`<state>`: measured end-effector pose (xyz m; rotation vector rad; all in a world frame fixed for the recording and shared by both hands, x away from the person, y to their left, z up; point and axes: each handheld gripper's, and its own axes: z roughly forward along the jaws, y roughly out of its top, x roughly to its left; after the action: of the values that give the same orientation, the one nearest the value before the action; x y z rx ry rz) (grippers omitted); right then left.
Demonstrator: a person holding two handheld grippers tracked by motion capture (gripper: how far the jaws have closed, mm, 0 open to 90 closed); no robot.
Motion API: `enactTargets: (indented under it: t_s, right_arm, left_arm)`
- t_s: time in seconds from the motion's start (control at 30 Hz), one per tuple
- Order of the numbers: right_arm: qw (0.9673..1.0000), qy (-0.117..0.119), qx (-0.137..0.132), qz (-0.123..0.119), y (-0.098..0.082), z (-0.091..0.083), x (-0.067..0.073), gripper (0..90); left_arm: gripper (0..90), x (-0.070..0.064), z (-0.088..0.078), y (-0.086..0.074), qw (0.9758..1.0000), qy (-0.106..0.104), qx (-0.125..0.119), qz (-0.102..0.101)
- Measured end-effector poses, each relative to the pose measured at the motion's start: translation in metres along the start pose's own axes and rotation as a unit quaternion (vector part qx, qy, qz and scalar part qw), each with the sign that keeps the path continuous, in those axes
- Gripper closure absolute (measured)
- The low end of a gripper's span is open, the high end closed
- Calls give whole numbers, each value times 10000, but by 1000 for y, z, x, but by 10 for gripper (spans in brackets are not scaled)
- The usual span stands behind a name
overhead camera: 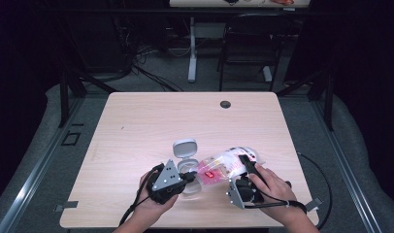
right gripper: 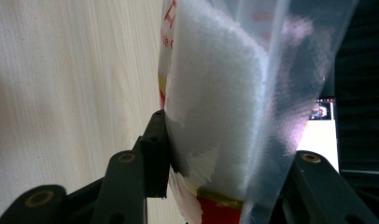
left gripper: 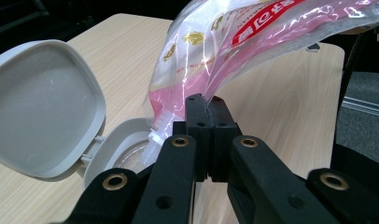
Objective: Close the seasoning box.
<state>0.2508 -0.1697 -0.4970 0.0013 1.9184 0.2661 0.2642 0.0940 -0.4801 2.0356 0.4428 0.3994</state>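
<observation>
A clear plastic bag [overhead camera: 229, 162] of white grains with a pink and red label hangs tilted over the table, its low end at a small grey container [overhead camera: 188, 183]. The container's hinged lid [overhead camera: 185, 147] lies flipped open behind it. My left gripper [overhead camera: 191, 177] is shut, pinching the bag's pink lower edge just above the container's mouth. In the left gripper view the closed jaw tips [left gripper: 204, 100] meet the bag [left gripper: 253, 42] beside the lid [left gripper: 43, 107]. My right gripper [overhead camera: 244, 161] clamps the bag's full upper part. The bag [right gripper: 215, 93] bulges between that gripper's [right gripper: 225, 140] jaws.
The light wooden table [overhead camera: 137, 126] has a cable hole [overhead camera: 225, 104] near its far edge. Beyond it stand a black chair [overhead camera: 248, 43] and a white desk leg [overhead camera: 191, 53], with cables on the grey floor. A cable trails off the right gripper [overhead camera: 321, 174].
</observation>
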Motion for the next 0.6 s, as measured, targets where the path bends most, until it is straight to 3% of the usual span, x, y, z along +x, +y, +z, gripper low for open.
enactTargets:
  t_s: [0.6]
  right_arm:
    - [9992, 122, 77, -383, 4, -6, -10, 558]
  left_arm:
    - [893, 1, -3, -1, 10000, 31, -22, -17]
